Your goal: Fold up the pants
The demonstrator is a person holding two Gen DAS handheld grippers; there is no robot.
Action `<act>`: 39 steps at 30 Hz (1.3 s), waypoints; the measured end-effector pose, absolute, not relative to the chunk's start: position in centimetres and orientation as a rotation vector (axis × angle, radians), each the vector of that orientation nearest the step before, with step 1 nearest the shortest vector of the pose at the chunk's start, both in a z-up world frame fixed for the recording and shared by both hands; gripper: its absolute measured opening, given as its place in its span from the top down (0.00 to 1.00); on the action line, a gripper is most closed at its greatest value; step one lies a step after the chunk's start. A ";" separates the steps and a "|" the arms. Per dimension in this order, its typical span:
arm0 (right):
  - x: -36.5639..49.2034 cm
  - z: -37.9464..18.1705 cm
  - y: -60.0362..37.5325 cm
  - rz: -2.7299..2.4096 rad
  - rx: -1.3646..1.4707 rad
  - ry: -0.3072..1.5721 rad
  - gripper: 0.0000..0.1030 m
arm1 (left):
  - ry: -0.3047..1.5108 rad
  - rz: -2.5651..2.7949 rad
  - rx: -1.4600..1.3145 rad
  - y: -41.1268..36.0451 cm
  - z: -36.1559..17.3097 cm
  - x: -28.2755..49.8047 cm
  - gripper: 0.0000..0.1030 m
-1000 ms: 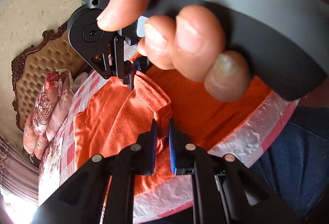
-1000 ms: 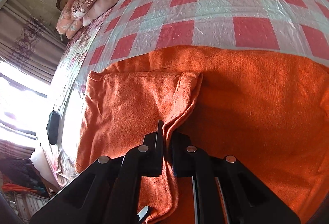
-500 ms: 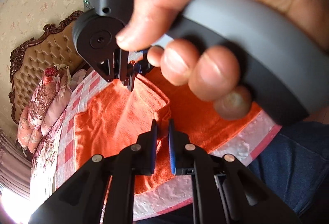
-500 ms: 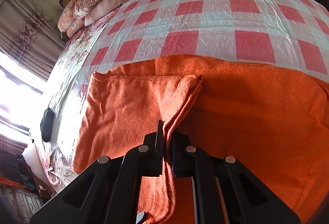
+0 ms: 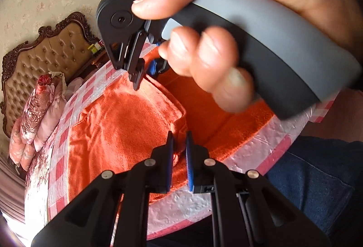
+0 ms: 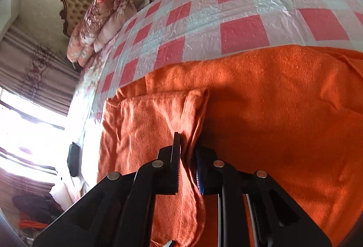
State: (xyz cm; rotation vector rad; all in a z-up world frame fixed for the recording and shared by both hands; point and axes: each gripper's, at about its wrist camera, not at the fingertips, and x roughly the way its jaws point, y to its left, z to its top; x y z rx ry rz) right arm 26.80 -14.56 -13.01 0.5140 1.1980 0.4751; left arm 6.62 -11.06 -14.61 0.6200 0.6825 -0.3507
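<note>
Orange fleece pants [image 5: 127,124] lie on the checked bed, partly folded, with one layer doubled over the rest. My left gripper [image 5: 179,149] is shut on a corner of the folded layer near the bed's front edge. My right gripper [image 6: 188,156] is shut on the folded edge of the pants [image 6: 272,110], which hangs down between the fingers. In the left wrist view the right gripper [image 5: 145,70] shows from the side, held in a hand above the far edge of the fold.
The bed has a pink and white checked cover [image 6: 238,20]. Floral pillows [image 6: 102,15] and a tufted headboard [image 5: 45,51] stand at its far end. A bright window with curtains [image 6: 27,110] is at the left. The person's jeans [image 5: 317,179] are by the bed edge.
Both grippers have lifted and drawn back a little while holding the fabric. The bed and pillows show more in both views, and the folded layer lies flatter.
</note>
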 end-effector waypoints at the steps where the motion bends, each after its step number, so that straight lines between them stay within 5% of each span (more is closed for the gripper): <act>1: 27.1 -13.1 -14.7 0.483 0.534 1.196 0.82 | 0.683 -0.350 0.615 -11.1 -14.6 6.6 0.90; 5: 28.1 -13.5 -14.9 0.489 0.564 1.189 0.83 | 0.680 -0.351 0.610 -10.9 -14.7 6.9 0.90; 6: 28.2 -13.3 -14.8 0.488 0.552 1.185 0.91 | 0.677 -0.351 0.607 -10.8 -14.6 6.9 0.90; 17: 28.8 -13.1 -13.8 0.467 0.448 1.180 0.89 | 0.657 -0.339 0.643 -11.2 -15.2 6.3 0.89; 19: 28.8 -13.1 -13.9 0.463 0.446 1.182 0.85 | 0.650 -0.337 0.657 -11.6 -15.3 5.6 0.89; 22: 28.7 -12.5 -14.5 0.461 0.440 1.161 0.65 | 0.653 -0.361 0.641 -11.4 -14.9 4.9 0.86; 26: 28.5 -12.2 -14.6 0.453 0.415 1.150 0.63 | 0.643 -0.334 0.639 -11.1 -14.5 4.7 0.69; 31: 28.3 -12.1 -13.9 0.409 0.295 1.140 0.81 | 0.623 -0.359 0.664 -11.9 -14.3 5.0 0.66; 32: 28.2 -12.1 -13.8 0.401 0.284 1.140 0.85 | 0.632 -0.367 0.671 -12.1 -14.5 5.2 0.70; 33: 28.2 -12.1 -13.8 0.395 0.276 1.140 0.87 | 0.642 -0.374 0.674 -12.3 -14.7 5.4 0.92; 39: 27.1 -11.0 -13.0 0.359 0.183 1.114 0.91 | 0.678 -0.398 0.624 -11.7 -14.3 5.2 0.90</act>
